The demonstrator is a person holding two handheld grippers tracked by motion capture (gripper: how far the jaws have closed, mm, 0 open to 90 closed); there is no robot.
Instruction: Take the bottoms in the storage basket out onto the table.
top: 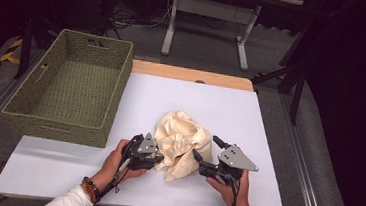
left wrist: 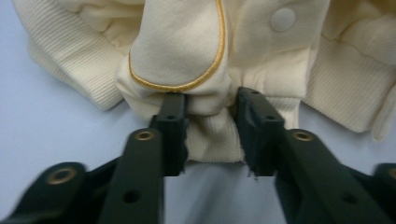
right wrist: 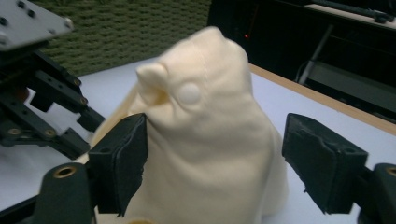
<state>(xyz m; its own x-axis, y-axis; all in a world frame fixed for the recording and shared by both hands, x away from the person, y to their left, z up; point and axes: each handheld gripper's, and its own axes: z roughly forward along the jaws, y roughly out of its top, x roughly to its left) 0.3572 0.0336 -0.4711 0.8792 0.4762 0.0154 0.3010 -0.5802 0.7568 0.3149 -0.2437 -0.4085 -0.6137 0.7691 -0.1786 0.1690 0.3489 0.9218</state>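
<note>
A crumpled cream garment (top: 183,138) with ribbed cuffs and a snap button lies in a heap on the white table (top: 59,170). My left gripper (top: 159,156) sits at the heap's left side. In the left gripper view the left gripper (left wrist: 212,109) is shut on a bunched fold of the garment (left wrist: 187,42), both pads pressing into the ribbed cloth. My right gripper (top: 206,147) is at the heap's right side. In the right gripper view the right gripper (right wrist: 217,140) stands open around a raised hump of the garment (right wrist: 210,116), with its right pad clear of the cloth.
A woven green basket (top: 53,127) stands on the table's left half, beside the left hand, and shows as a woven wall (right wrist: 121,32) behind the garment. A wooden strip (top: 188,74) runs along the table's far edge. Desk legs and cables stand on the floor beyond.
</note>
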